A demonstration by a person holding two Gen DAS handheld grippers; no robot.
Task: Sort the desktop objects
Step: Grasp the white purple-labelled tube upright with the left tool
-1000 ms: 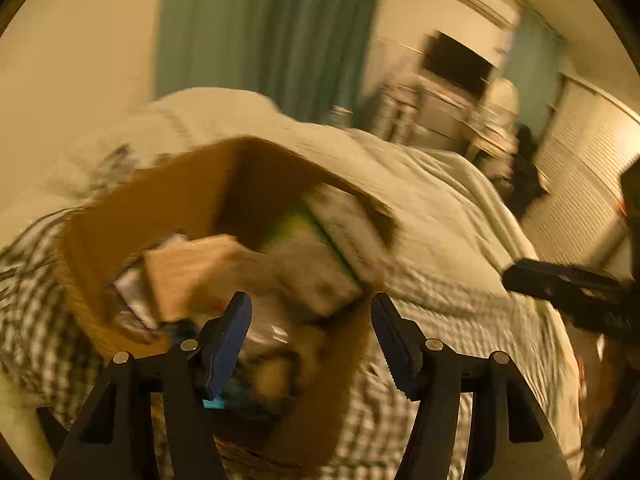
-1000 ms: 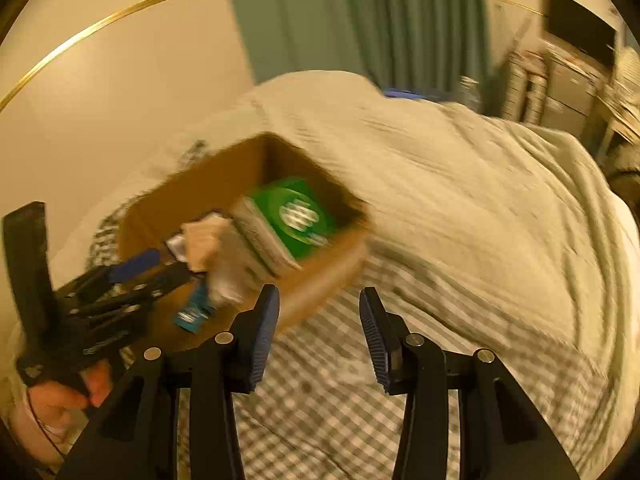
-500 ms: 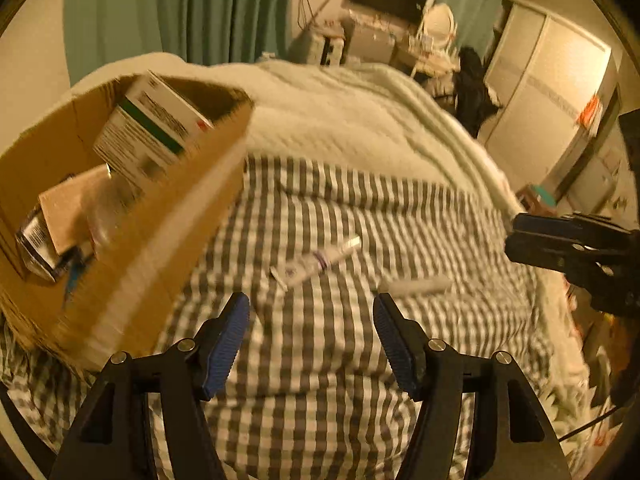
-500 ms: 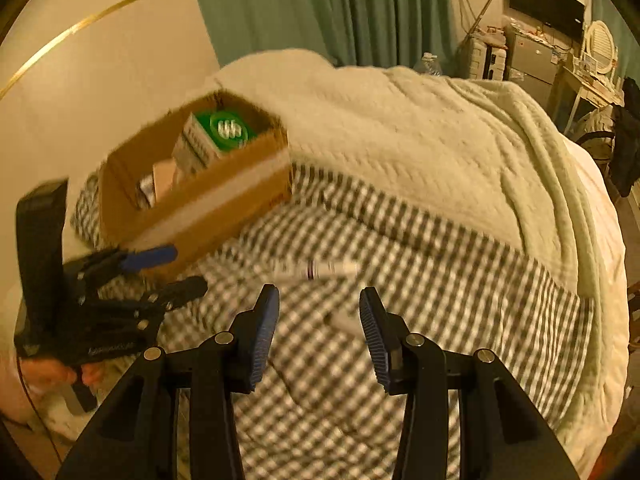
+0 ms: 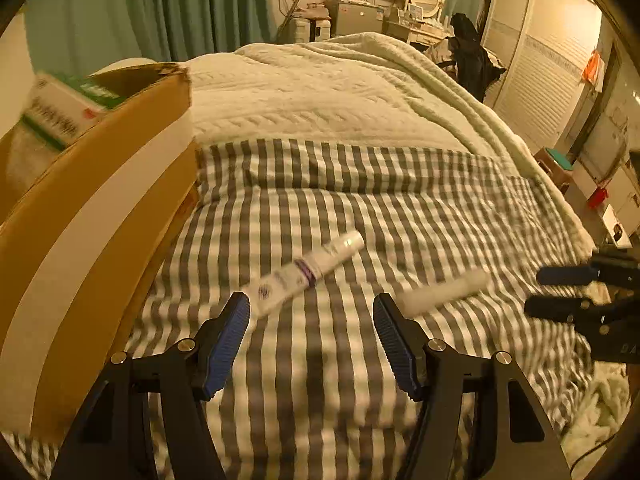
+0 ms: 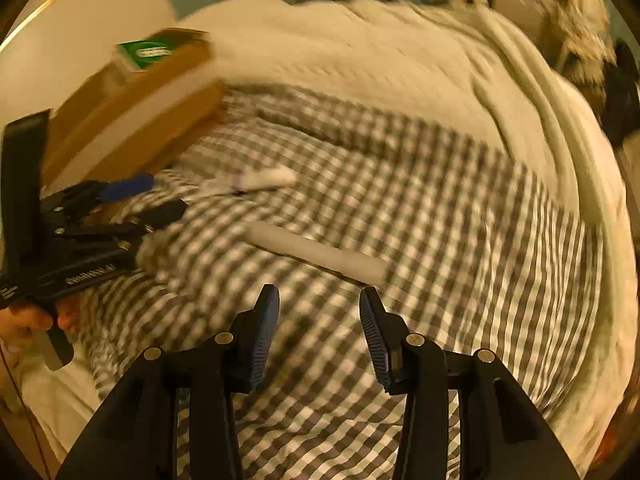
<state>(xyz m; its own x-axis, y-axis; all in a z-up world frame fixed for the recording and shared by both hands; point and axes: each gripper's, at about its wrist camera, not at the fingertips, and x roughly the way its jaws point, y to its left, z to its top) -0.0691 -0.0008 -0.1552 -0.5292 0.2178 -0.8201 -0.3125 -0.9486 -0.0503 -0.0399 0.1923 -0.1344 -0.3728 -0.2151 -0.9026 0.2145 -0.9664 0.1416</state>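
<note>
Two items are left out on the bed's checked cover (image 5: 360,208), as far as these views show: a white tube with a purple band (image 5: 304,274) and a plain white stick-shaped object (image 5: 442,292), too blurred to name. Several things already sit in the cardboard box (image 5: 100,216), including a green-and-white carton (image 5: 60,110) poking above its rim, so the sorting looks well along, with these two pieces to go.

From the left wrist view, the box fills the 9 o'clock side, the tube lies at about 12 o'clock just beyond the left gripper (image 5: 311,320), and the stick lies near 2 o'clock, its near end just past the right-hand finger. The left gripper's fingers (image 5: 224,344) stand apart with nothing between them.

From the right wrist view, the stick (image 6: 316,254) lies just ahead at 12 o'clock, the tube (image 6: 256,180) farther off toward 11 o'clock, and the box (image 6: 132,116) at 10 o'clock. The right gripper (image 6: 319,312) is also released and empty, its gap narrower than the left's. A hand (image 6: 28,320) holds the left tool at 9 o'clock.

My reading: each gripper is lined up on its nearer item, tube for the left, stick for the right, and neither has made contact yet
</note>
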